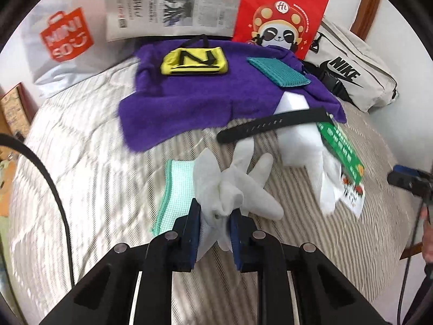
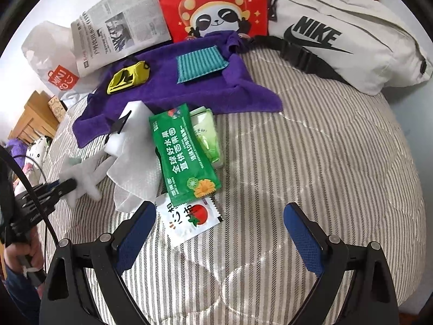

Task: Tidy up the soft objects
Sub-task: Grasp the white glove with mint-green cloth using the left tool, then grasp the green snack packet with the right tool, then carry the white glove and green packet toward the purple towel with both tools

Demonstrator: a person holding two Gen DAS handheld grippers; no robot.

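Observation:
My left gripper [image 1: 213, 218] is shut on a white glove [image 1: 254, 187] that lies on the striped bedcover, partly over a mint-green mesh cloth [image 1: 177, 187]. The right wrist view shows the same grip, with the left gripper [image 2: 66, 184] at the left on the glove [image 2: 86, 174]. My right gripper [image 2: 219, 210] hangs open over the bed, with a tomato sachet [image 2: 189, 220] just inside its left finger. Beyond it lie a green packet [image 2: 184, 151], a white paper towel [image 2: 135, 173] and a white foam block [image 2: 132, 119]. A purple towel [image 1: 189, 100] carries a yellow pouch [image 1: 193, 61] and a teal cloth [image 1: 278, 71].
A black strap [image 1: 270, 124] lies across the foam block. Along the back stand a white Miniso bag [image 1: 65, 40], a newspaper [image 1: 167, 2], a red panda bag [image 1: 281, 16] and a white Nike bag [image 2: 343, 38]. Bare striped bedcover [image 2: 324, 162] spreads to the right.

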